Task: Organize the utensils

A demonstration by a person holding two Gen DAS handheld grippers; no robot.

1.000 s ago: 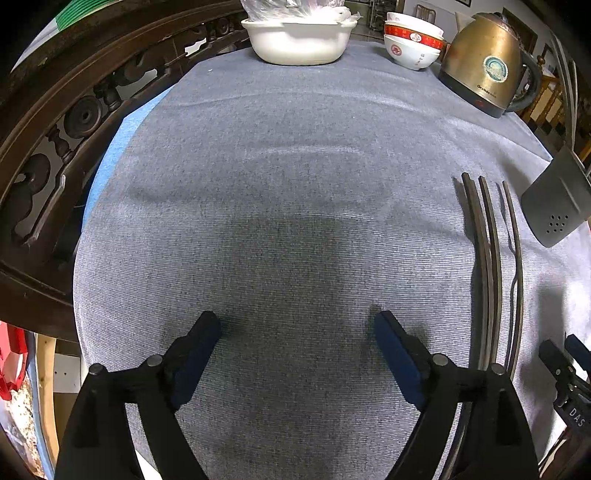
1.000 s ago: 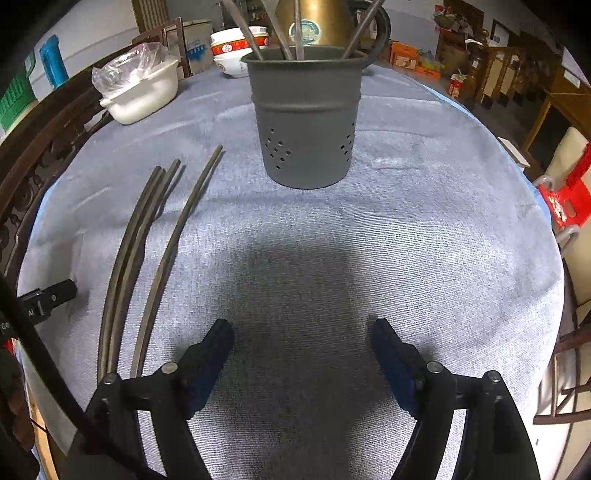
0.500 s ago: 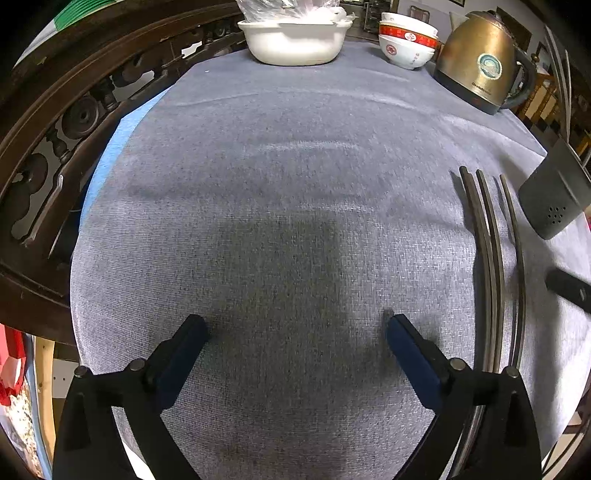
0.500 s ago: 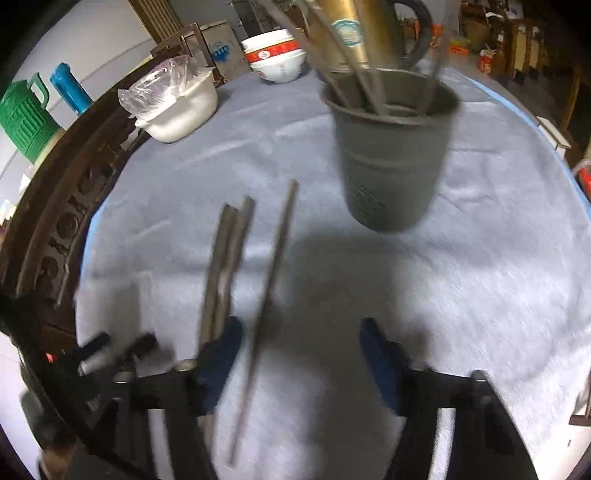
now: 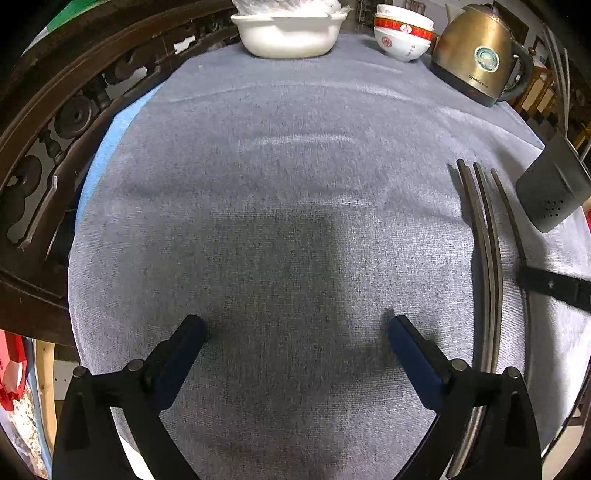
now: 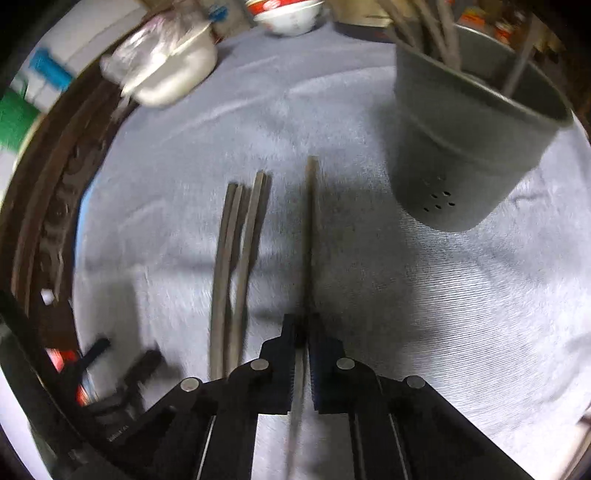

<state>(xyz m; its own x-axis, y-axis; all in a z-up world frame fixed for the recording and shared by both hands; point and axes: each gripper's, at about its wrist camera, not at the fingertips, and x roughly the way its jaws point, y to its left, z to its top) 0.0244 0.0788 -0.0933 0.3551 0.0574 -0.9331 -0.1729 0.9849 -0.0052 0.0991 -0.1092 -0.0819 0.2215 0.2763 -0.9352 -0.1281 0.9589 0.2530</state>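
Your worktop (image 5: 295, 155), covered in a grey cloth, fills nearly the whole of both views, with a dark carved wooden chair back (image 5: 55, 122) curving down the left edge of the left wrist view. At the upper right of the right wrist view stands the grey holder (image 6: 469, 147), a perforated cup with several chopsticks already standing in it; in the left wrist view you see only its lower part at the right edge. Along the top of the left wrist view sit a white basin (image 5: 288, 33), a stack of red-banded bowls (image 5: 402, 37) and a brass-coloured kettle (image 5: 480, 62) at the upper right. Your left tool (image 5: 295, 325), at the bottom of its view, is released, its blue pads spread wide over bare cloth with nothing between them. Your right tool (image 6: 303, 336), at the bottom centre of its view, is clenched on a single chopstick (image 6: 309, 229), which runs straight up the frame from between its pads toward the centre, to the left of the holder. Just to the left of that one, two more chopsticks (image 6: 236, 258) lie side by side on the cloth, close together and apart from the held one. That view is somewhat blurred.
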